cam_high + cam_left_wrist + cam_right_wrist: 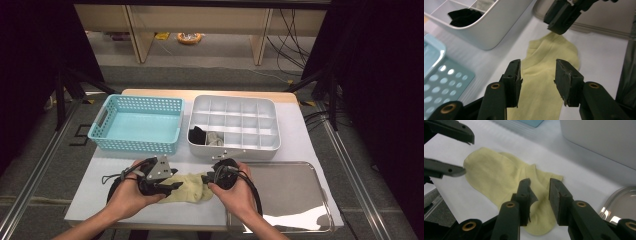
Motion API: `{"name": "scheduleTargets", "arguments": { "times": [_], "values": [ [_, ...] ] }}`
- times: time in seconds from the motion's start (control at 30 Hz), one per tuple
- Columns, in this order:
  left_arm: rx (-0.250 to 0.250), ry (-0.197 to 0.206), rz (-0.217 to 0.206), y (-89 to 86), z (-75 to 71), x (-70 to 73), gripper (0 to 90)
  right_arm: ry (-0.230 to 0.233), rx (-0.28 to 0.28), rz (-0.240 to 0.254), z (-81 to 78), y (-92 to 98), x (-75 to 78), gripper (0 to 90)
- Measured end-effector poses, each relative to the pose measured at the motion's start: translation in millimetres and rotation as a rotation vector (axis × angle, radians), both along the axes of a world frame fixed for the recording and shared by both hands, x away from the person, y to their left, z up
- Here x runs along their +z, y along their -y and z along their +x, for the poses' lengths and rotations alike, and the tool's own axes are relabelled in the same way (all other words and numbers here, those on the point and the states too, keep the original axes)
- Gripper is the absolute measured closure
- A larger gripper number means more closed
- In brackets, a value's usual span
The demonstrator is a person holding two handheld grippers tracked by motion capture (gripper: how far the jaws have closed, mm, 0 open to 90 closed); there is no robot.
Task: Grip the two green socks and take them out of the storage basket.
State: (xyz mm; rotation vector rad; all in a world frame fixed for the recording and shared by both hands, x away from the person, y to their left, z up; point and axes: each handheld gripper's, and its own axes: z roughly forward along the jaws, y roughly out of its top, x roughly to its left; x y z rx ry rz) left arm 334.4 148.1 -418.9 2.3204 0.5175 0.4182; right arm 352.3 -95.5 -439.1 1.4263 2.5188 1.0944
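At the table's (95, 197) 6 o'clock edge lies a pale yellow sock (192, 189), flat between both grippers. The left gripper (537, 75) stands with jaws parted over one end; the right gripper (539, 195), jaws likewise parted, hovers over the other. To lift it cleanly, each should probably lower and pinch both layers squarely.

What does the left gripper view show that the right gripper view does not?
Left gripper view: a black item in a compartment of the white divided box, and the perforated blue basket beside it. Right gripper view: the reflective corner of the metal tray. Both share the yellow sock flat on the white table, with each view's own gripper open above it and the other gripper at the sock's far end.
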Motion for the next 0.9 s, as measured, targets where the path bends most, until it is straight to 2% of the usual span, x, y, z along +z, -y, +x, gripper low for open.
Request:
{"name": "scheduleTargets", "arguments": {
  "times": [0.03,0.07,0.17,0.2,0.33,0.37,0.4,0.43,0.47,0.57,0.63,0.77,0.9],
  "values": [
    [0.008,0.007,0.001,-3.4,0.8,-0.9,55.0,0.000,0.001,0.004,0.1,-0.2,-0.8,70.5],
    [0.021,0.001,-0.006,-6.7,1.5,-2.4,54.3,-0.010,-0.014,0.002,-0.2,-1.1,-1.5,70.3],
    [0.061,-0.017,-0.027,-17.4,5.0,-7.1,52.6,-0.010,-0.006,0.009,-0.2,-1.0,-2.2,69.7],
    [0.078,-0.038,-0.051,-20.4,5.8,-9.3,51.8,-0.011,-0.003,0.013,-0.2,-0.9,-2.5,69.5],
    [0.144,-0.055,-0.092,-31.9,10.0,-14.5,48.0,-0.008,-0.014,0.005,-0.1,1.0,-4.6,69.1],
    [0.151,-0.056,-0.097,-34.3,11.1,-15.2,47.5,0.013,0.025,0.032,0.6,2.5,-5.5,69.0],
    [0.164,-0.064,-0.110,-35.9,12.2,-16.4,46.9,0.015,0.025,0.035,0.3,3.5,-5.9,68.9],
    [0.171,-0.069,-0.116,-37.6,13.3,-17.1,46.1,-0.008,-0.014,0.009,-0.7,4.0,-5.4,68.8],
    [0.181,-0.076,-0.125,-39.1,13.7,-17.7,45.4,-0.017,-0.005,0.030,-1.7,4.2,-5.0,68.6],
    [0.199,-0.085,-0.133,-43.7,14.5,-20.1,43.8,-0.010,-0.024,0.009,-2.3,6.7,-5.6,68.3],
    [0.221,-0.097,-0.149,-45.9,14.6,-23.7,43.1,-0.015,-0.021,0.013,-2.9,7.9,-4.8,68.2],
    [0.244,-0.119,-0.154,-51.4,15.7,-27.7,41.8,-0.021,-0.021,0.027,-2.7,7.1,-5.2,67.8],
    [0.252,-0.130,-0.169,-55.6,16.1,-29.2,41.4,-0.018,-0.022,0.027,-2.5,6.3,-4.7,67.6]
  ]
}}
